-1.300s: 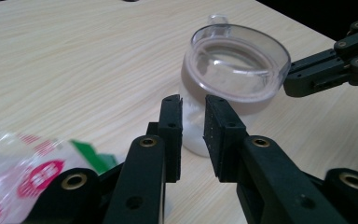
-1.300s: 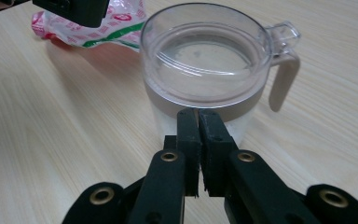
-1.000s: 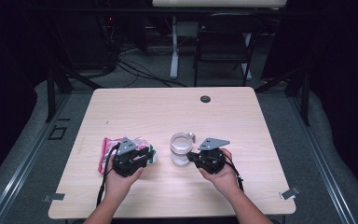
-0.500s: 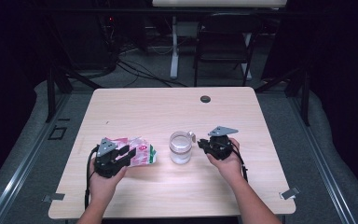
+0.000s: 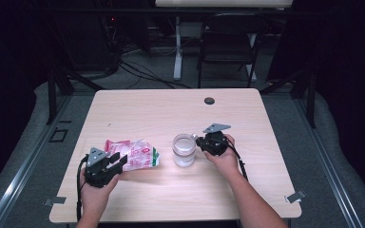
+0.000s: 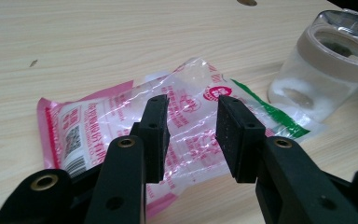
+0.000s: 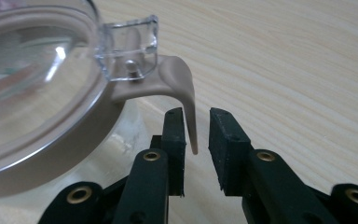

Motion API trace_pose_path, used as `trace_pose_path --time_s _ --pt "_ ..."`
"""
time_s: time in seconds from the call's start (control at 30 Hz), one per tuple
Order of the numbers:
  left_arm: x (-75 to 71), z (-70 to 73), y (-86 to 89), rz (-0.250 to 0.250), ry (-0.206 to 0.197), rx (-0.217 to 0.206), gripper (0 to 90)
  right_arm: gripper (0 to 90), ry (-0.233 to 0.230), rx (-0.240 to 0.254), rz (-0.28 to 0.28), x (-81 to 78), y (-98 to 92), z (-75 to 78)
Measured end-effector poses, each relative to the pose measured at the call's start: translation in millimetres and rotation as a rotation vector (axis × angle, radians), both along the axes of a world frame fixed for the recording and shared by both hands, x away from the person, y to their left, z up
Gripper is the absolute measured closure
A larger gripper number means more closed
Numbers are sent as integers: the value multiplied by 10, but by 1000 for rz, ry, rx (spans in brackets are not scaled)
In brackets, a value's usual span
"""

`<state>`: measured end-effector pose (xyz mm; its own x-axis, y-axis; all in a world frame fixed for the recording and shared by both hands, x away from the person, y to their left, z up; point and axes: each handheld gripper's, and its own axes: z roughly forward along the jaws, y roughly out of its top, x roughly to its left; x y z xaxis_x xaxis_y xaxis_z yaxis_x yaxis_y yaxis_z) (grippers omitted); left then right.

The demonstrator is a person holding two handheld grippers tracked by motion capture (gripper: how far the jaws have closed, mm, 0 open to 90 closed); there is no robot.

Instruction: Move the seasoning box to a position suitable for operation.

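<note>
With the glass jar (image 5: pixel 184 150) lidded mid-worktop and the packet (image 5: pixel 132 154) flat beside it, little seems done: left claw (image 6: pixel 192 136), just widening, gapes above the packet, right claw (image 7: pixel 196 149), also widening, loosely straddles the latch tab (image 7: pixel 182 88)

Left gripper (image 5: pixel 116 160) low over the table, held from below-left, jaws just been opening, gap clear, nothing pinched. Right gripper (image 5: pixel 200 142) level, pointing left, jaws just been opening too, a thin tab sits loose between them. Both forearms enter from bottom edge.
</note>
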<state>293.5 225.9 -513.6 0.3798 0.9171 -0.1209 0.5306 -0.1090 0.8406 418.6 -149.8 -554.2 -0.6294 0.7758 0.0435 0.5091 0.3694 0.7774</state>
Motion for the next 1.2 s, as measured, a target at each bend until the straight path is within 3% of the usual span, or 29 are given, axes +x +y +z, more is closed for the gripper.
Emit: trace_pose_path --time_s 0.23,0.33,0.67,0.87,0.97,1.2 --pt "-56 -7 60 21 -2 0 641 784 58 -34 7 127 103 -149" --pt "-59 -7 64 23 -1 3 641 826 61 -47 5 140 139 -182" --pt "-30 -7 26 6 -11 -1 642 842 57 -64 -15 83 123 -164" --pt "50 -11 -82 -36 -10 0 642 843 61 -63 -53 -9 65 -152" --pt "131 -18 -222 -90 -11 6 642 842 43 -60 -83 -130 6 -121" --pt "248 -19 -460 -177 -13 16 643 836 49 -50 -110 -350 -99 -105"
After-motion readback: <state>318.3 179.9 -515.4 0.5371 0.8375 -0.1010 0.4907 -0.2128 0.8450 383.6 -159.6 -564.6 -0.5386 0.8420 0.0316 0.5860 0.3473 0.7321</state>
